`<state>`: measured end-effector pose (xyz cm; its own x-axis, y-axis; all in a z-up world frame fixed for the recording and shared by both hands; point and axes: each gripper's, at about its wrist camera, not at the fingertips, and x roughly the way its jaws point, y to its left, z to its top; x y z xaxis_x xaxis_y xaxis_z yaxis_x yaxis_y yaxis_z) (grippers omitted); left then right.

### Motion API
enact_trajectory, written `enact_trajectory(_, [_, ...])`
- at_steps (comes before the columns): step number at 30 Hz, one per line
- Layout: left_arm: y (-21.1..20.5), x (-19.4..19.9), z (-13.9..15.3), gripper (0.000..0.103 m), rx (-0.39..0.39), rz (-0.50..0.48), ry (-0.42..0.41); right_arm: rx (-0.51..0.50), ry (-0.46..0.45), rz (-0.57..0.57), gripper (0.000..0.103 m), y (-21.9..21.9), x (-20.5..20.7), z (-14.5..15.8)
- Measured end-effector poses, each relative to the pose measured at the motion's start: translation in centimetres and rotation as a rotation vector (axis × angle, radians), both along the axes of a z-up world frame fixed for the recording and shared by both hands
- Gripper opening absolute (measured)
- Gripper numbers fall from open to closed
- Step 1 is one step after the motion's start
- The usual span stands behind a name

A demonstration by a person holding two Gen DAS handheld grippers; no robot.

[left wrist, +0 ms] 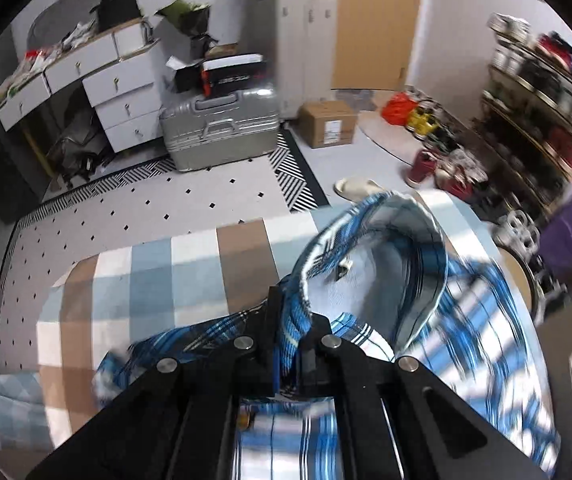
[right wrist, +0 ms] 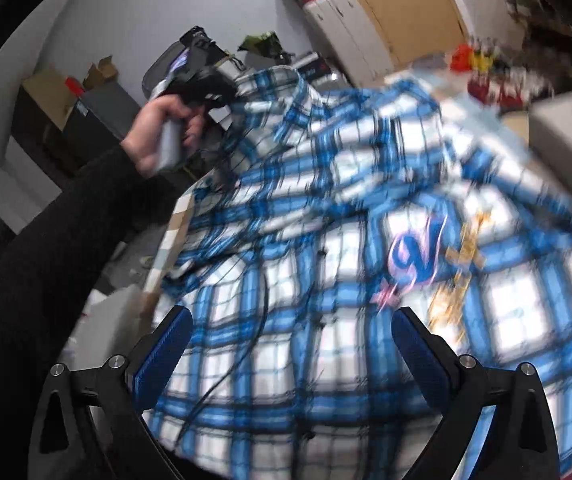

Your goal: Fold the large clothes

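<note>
the blue and white plaid shirt (right wrist: 326, 240) lies spread over a bed with a checked cover (left wrist: 189, 272) in blue, tan and white squares, filling most of the cover's right side. the left gripper (left wrist: 288, 344) is clamped tight on a bunched fold of the shirt next to the collar (left wrist: 370, 232), the cloth pinched between its black fingers, and the collar stands up off the cover, curling open so its pale inner lining shows. seen from the right wrist camera, a hand (right wrist: 161, 128) in a black sleeve (right wrist: 65, 240) grips that tool's handle at the shirt's upper left corner. the right gripper (right wrist: 290, 344) hangs over the lower front of the shirt with its 2 blue-padded fingers (right wrist: 165, 352) spread wide and nothing between them; whether they touch the cloth i cannot tell. a letter patch (right wrist: 418, 252) sits on the chest, blurred. beyond the bed's far edge stand a silver suitcase (left wrist: 221, 128), a white drawer unit (left wrist: 121, 96) and a cardboard box (left wrist: 328, 124) on the floor.
</note>
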<state>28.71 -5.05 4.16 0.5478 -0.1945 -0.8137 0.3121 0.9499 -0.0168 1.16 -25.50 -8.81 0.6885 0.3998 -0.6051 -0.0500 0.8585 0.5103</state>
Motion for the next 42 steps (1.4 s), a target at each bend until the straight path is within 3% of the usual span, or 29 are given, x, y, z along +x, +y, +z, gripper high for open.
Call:
enact_trajectory(3, [1.0, -1.5, 0.3, 0.0, -0.056, -0.051, -0.002, -0.027, -0.068, -0.025, 0.101, -1.1, 1.7, 3.0])
enact_trajectory(5, [1.4, -2.2, 0.1, 0.0, -0.071, -0.077, -0.015, -0.12, -0.113, -0.056, 0.101, -1.6, 3.9, 5.4])
enact_trajectory(8, [1.4, -2.5, -0.5, 0.001, -0.082, -0.101, -0.021, -0.155, -0.131, -0.077, 0.101, -2.4, 10.1, 8.0])
enact_trajectory(10, [1.2, -2.2, -0.9, 0.001, -0.094, -0.122, -0.013, -0.179, -0.086, -0.062, 0.101, -2.1, 14.9, 8.4])
enact_trajectory(13, [0.8, -2.6, -0.7, 0.001, -0.082, -0.142, -0.02, -0.208, 0.013, 0.052, 0.101, -0.4, 22.9, 7.2])
enact_trajectory(17, [1.2, -2.2, -0.7, 0.001, -0.106, -0.139, -0.001, -0.292, 0.102, 0.062, 0.099, 1.1, 30.4, 4.6])
enact_trajectory(20, [1.2, -1.8, -1.1, 0.001, -0.102, -0.149, 0.01, -0.28, 0.139, 0.05, 0.096, 1.5, 33.8, 3.0])
enact_trajectory(21, [1.1, -1.8, -1.2, 0.001, -0.1, -0.15, 0.009, -0.276, 0.159, 0.058, 0.081, 1.7, 34.8, 2.6])
enact_trajectory(22, [1.1, -1.9, -1.1, 0.001, -0.1, -0.152, 0.007, -0.285, 0.174, 0.056, 0.049, 2.0, 35.7, 2.3])
enact_trajectory(23, [1.1, -2.0, -1.0, 0.001, -0.096, -0.153, 0.0, -0.286, 0.18, 0.068, 0.029, 2.2, 36.4, 2.2])
enact_trajectory(24, [1.2, -2.3, -0.7, 0.001, -0.095, -0.15, -0.015, -0.284, 0.181, 0.069, 0.002, 2.1, 36.5, 2.4])
enact_trajectory(29, [2.8, -5.4, 1.6, 0.001, -0.149, -0.145, -0.067, -0.197, 0.025, 0.045, 0.002, 1.2, 31.5, 5.4])
enact_trajectory(31, [3.5, -7.5, 2.3, 0.001, -0.18, -0.149, -0.081, -0.196, -0.036, 0.038, 0.002, 1.2, 28.8, 6.8])
enact_trajectory(34, [4.2, -11.9, 2.9, 0.001, -0.206, -0.174, -0.128, -0.114, -0.084, 0.009, 0.002, 0.1, 24.1, 7.8])
enact_trajectory(38, [4.9, -16.0, 2.0, 0.001, -0.261, -0.169, -0.092, -0.059, -0.135, -0.032, 0.002, -0.6, 18.4, 7.8])
enact_trajectory(42, [5.4, -18.9, -0.6, 0.001, -0.296, -0.124, -0.045, 0.052, -0.142, -0.089, 0.002, -1.5, 12.6, 5.8])
